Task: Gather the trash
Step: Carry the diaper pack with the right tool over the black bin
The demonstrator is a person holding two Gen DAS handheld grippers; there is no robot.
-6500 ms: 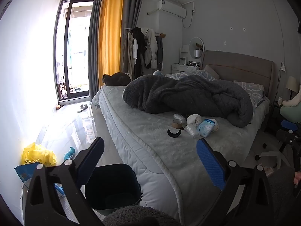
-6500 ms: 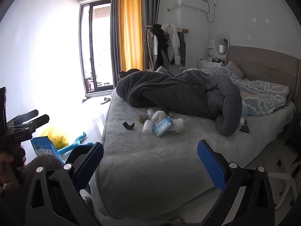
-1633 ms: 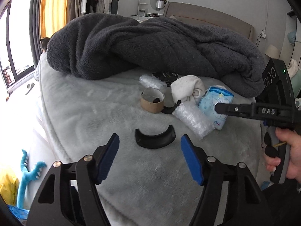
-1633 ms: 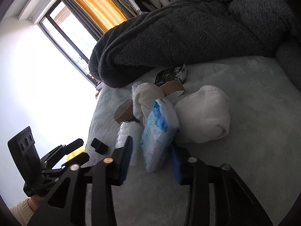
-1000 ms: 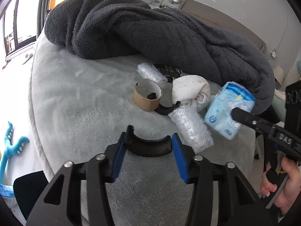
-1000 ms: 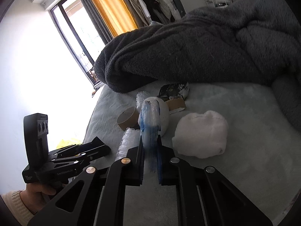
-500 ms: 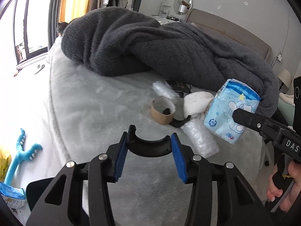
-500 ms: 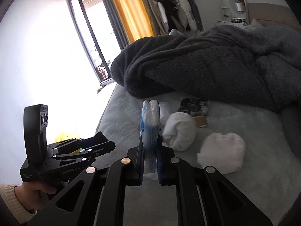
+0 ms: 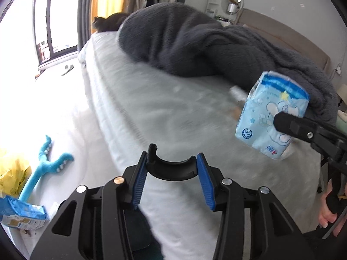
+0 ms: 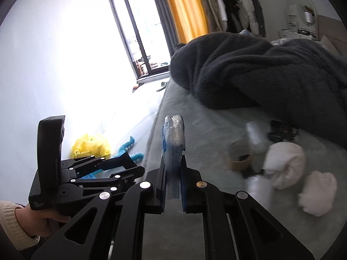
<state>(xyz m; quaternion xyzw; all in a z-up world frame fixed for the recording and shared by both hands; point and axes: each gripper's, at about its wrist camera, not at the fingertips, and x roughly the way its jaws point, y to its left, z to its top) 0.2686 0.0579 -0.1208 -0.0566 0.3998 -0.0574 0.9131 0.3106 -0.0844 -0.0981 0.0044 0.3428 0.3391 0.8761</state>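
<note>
1. Left gripper (image 9: 172,174): blue pads clamped on the two ends of a black arc (image 9: 172,170). The arc spans the gap between the pads, curve sagging toward the camera, tips pointing away. It hangs in the air over the bed (image 9: 151,108) edge, off the sheet.
2. Right gripper (image 10: 173,182): pads pressed together on a blue pack (image 10: 173,143), pinching its lower end. The pack stands up edge-on out of the jaws, clear of the bed.
3. From the left wrist view the same pack (image 9: 272,117) shows its printed face, tilted, held by the right gripper's black finger (image 9: 303,130) at its lower right part, in the air to the right of the arc and well apart from it.
4. On the sheet, right wrist view, blurred: tape roll (image 10: 239,156), two white wads (image 10: 284,164), a clear wrap (image 10: 254,134), a dark packet (image 10: 282,130), all near the grey blanket (image 10: 260,73).
5. Floor beside the bed: blue toy (image 9: 43,171), yellow bag (image 9: 13,173), another blue pack (image 9: 21,212).
</note>
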